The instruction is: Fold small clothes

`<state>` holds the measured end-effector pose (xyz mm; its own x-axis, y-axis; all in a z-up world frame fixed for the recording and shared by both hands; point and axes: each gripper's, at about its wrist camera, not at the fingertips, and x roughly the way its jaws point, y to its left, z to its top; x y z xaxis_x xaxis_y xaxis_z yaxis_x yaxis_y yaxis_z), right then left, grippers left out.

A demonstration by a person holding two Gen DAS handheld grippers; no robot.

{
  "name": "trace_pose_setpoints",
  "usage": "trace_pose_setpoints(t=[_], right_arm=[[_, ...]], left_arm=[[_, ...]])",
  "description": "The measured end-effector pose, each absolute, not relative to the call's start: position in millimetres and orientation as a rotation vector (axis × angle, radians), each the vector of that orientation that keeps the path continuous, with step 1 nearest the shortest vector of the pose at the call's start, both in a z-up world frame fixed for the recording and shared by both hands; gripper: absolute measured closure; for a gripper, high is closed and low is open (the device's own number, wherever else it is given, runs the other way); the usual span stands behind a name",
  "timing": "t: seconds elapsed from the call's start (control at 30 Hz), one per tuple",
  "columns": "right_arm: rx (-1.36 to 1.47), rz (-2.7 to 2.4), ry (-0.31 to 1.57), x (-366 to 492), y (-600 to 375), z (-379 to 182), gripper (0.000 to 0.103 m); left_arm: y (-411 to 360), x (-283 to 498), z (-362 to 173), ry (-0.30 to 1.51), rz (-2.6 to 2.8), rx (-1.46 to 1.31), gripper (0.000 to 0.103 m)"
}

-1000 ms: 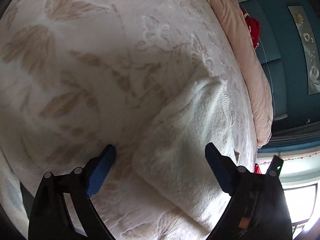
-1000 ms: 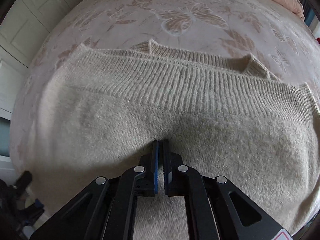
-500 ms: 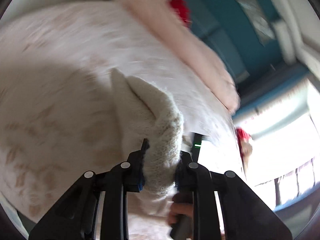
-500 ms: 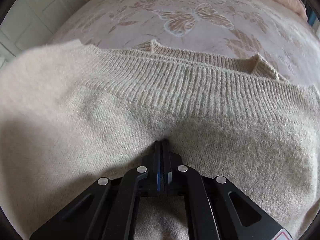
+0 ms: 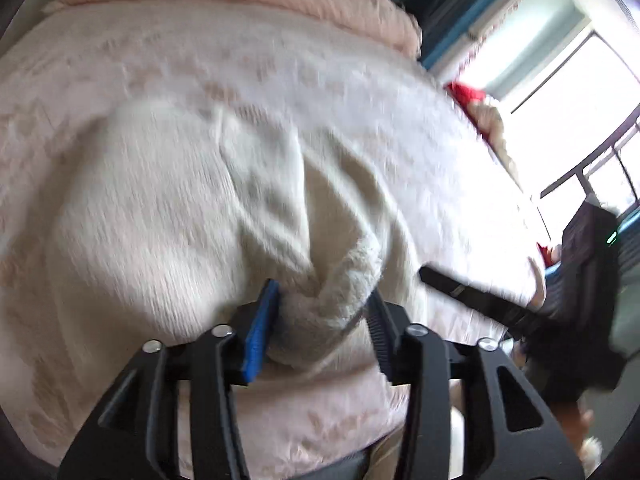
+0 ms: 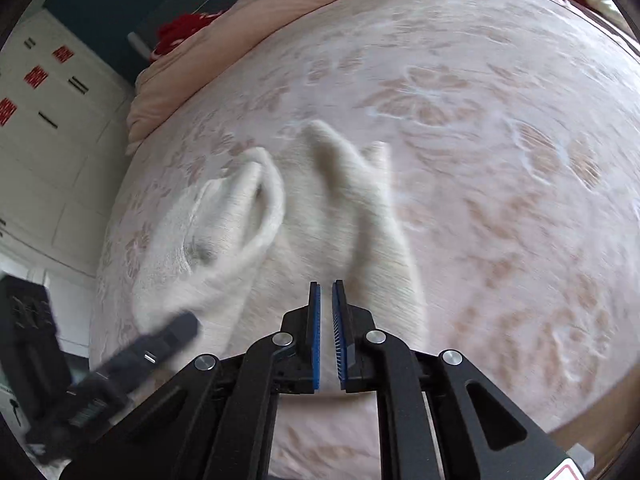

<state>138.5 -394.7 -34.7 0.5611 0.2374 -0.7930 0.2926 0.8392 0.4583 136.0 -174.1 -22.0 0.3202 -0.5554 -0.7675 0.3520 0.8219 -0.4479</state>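
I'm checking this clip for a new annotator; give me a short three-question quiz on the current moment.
1. True or false: the left gripper has a bunch of the cream sweater between its jaws.
2. Multiple choice: the right gripper has its jaws A) clamped on the sweater, B) slightly apart with nothing between them, C) out of view.
3. Fill in: the sweater lies on a bedspread patterned with ______.

Key: 1 true; 2 B; 3 butterflies.
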Motion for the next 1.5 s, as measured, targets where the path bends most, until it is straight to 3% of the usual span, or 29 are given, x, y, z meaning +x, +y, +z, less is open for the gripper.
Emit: trace_pose_setpoints(t=[0.07, 0.13, 0.2, 0.4, 0.5, 0.53, 0.6, 0.67, 0.73, 0.87, 1.0, 1.03, 1.07, 1.13, 1.17, 1.3, 1.5], right_arm=[[0.606, -0.012, 0.973, 134, -394, -32, 0.077], [0.614, 0.032, 0.963, 138, -387, -30, 0.046], [0.633, 0.09, 0.954, 145, -376, -27, 0.036], [0.601, 0.155, 1.025, 180, -327, -33, 0.029], [0.635, 0.149, 1.093, 192, -317, -53, 0.028], [0.669, 0.171, 1.099, 195, -314, -58, 0.04], [0.706, 0.212, 1.106, 201, -310, -61, 0.08], [0.694, 0.236, 1.021, 200, -312, -36, 0.084], [0.721, 0.263, 0.902, 188, -327, -1, 0.086], [0.649, 0.163, 0.801, 152, -364, 26, 0.086], [0.632, 0.002, 1.071, 151, -399, -75, 0.082], [0.674, 0.02, 1.063, 145, -402, -85, 0.081], [0.699, 0.028, 1.005, 137, -405, -77, 0.08], [0.682, 0.005, 0.941, 128, -406, -55, 0.061], [0.645, -0.017, 0.911, 125, -405, -41, 0.058], [0.58, 0.014, 0.862, 136, -405, -8, 0.049], [0.567, 0.038, 1.019, 197, -385, -48, 0.045]], left_arm=[[-168, 115, -22, 1.028, -0.608, -0.181, 0.04], [-154, 95, -15, 0.97, -0.581, -0.154, 0.025], [-134, 86, -11, 0.966, -0.565, -0.167, 0.019], [-80, 97, -37, 1.033, -0.385, -0.099, 0.017], [-73, 108, -62, 1.08, -0.317, -0.008, 0.018], [-71, 111, -66, 1.081, -0.298, 0.018, 0.018], [-72, 123, -72, 1.074, -0.296, 0.033, 0.032], [-71, 132, -78, 1.107, -0.319, 0.013, 0.069], [-72, 140, -77, 1.138, -0.312, -0.007, 0.079], [-83, 136, -65, 1.122, -0.351, 0.001, 0.08], [-101, 135, -80, 1.16, -0.382, 0.016, 0.08], [-102, 137, -86, 1.184, -0.375, 0.001, 0.08], [-102, 137, -90, 1.193, -0.368, -0.008, 0.08], [-103, 136, -90, 1.178, -0.359, 0.003, 0.08], [-104, 136, -89, 1.176, -0.359, 0.018, 0.079], [-101, 139, -90, 1.197, -0.354, -0.002, 0.078], [-105, 135, -87, 1.195, -0.344, 0.021, 0.078]])
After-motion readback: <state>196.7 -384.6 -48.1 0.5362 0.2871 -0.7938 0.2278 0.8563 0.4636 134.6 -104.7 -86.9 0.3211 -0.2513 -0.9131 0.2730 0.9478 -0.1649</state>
